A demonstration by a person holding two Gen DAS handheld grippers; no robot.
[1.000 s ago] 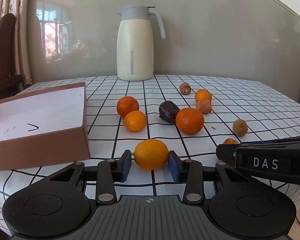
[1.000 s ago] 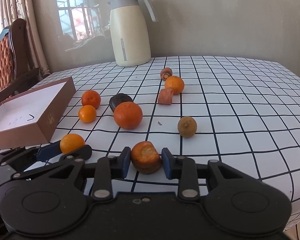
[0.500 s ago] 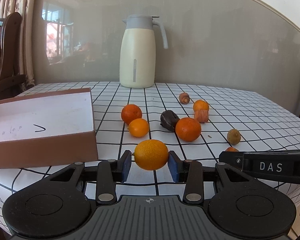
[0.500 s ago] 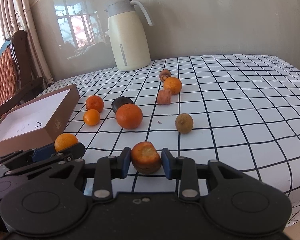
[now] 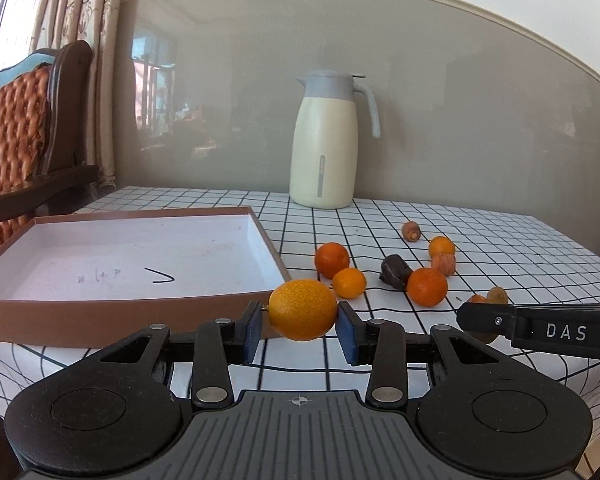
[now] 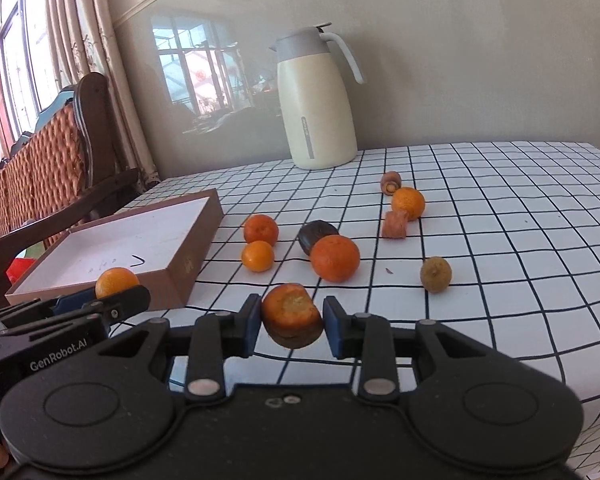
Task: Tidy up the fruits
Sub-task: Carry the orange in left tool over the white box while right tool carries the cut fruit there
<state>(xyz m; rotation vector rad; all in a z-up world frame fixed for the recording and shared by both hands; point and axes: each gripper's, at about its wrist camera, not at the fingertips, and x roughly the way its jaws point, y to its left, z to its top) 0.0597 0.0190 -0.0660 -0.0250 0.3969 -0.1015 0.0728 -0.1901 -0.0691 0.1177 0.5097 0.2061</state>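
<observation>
Left wrist view: the left gripper (image 5: pixel 302 330) is clamped on a round yellow-orange citrus fruit (image 5: pixel 302 309), lifted off the table by the near wall of the shallow brown cardboard box (image 5: pixel 120 314) at ten o'clock. Right wrist view: the right gripper (image 6: pixel 291 326) pinches a cut, dark-skinned orange piece (image 6: pixel 292 315); loose oranges (image 6: pixel 335 258) lie beyond at twelve o'clock on the checked tablecloth (image 6: pixel 500 240), then a cream thermos jug (image 6: pixel 316 100).

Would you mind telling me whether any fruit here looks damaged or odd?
Yes. The fruit in the right gripper has a cut-open orange top and a dark, seemingly spoiled underside. On the table, a blackened fruit lies behind an orange.
</observation>
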